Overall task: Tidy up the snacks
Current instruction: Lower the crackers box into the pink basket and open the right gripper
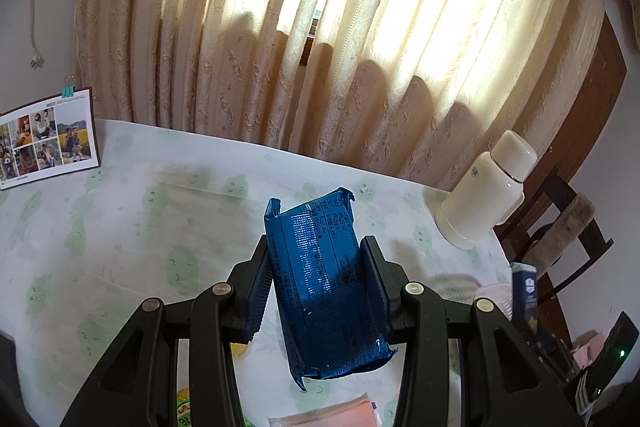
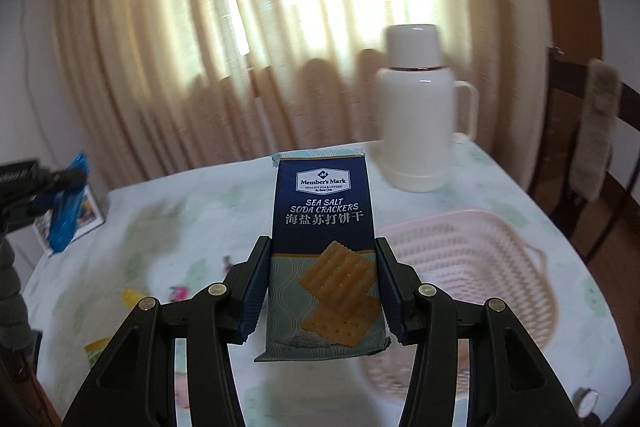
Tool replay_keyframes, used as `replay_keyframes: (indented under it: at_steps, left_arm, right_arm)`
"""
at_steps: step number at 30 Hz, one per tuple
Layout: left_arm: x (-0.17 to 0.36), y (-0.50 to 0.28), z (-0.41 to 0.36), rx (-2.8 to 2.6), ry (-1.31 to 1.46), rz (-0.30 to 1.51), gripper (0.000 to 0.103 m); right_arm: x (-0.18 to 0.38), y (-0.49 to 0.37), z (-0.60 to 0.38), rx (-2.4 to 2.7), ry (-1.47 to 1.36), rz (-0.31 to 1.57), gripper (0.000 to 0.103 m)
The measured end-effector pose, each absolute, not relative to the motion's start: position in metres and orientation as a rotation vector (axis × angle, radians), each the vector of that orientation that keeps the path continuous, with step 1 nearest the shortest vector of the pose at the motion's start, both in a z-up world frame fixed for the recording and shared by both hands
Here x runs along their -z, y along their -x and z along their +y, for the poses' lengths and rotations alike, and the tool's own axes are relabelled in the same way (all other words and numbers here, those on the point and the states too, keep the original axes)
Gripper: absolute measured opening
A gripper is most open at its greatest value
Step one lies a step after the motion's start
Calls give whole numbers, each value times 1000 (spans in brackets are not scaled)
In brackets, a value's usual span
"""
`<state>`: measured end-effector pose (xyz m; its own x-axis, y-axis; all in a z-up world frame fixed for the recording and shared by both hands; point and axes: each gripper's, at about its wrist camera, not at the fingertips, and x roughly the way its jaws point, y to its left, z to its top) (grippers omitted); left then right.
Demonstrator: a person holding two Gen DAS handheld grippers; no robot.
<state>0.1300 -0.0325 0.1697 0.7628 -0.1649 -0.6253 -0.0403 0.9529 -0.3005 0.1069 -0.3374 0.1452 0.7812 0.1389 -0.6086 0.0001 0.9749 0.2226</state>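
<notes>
A blue foil snack packet point(image 1: 320, 267) stands tilted between the pads of my left gripper point(image 1: 316, 243), which is shut on it above the cloud-print tablecloth point(image 1: 120, 227). My right gripper point(image 2: 322, 243) is shut on a navy pack of sea salt soda crackers point(image 2: 320, 195), held upright off the table. Just to its right lies a pink woven basket point(image 2: 460, 259). The left gripper with the blue packet point(image 2: 68, 203) also shows at the far left of the right wrist view. The cracker pack point(image 1: 526, 291) shows at the right edge of the left wrist view.
A white thermos point(image 2: 416, 123) stands at the back right of the table, before beige curtains. A photo card point(image 1: 48, 137) leans at the back left. Small loose snacks point(image 2: 130, 297) and a pink packet point(image 1: 332, 413) lie near the front. A wooden chair point(image 2: 592, 131) stands at the right.
</notes>
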Motion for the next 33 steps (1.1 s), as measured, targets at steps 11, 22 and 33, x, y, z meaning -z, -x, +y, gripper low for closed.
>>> replay_keyframes:
  at_steps: [11, 22, 33]
  left_arm:
    - [-162, -132, -54, 97, 266, 732, 39]
    - [-157, -134, -70, 127, 234, 754, 39]
    - [-147, -130, -127, 318, 198, 817, 39]
  right_arm:
    - [-118, -106, -407, 81, -282, 716, 51]
    - [-101, -103, -418, 138, -263, 718, 51]
    - [-107, -83, -441, 263, -286, 586, 52]
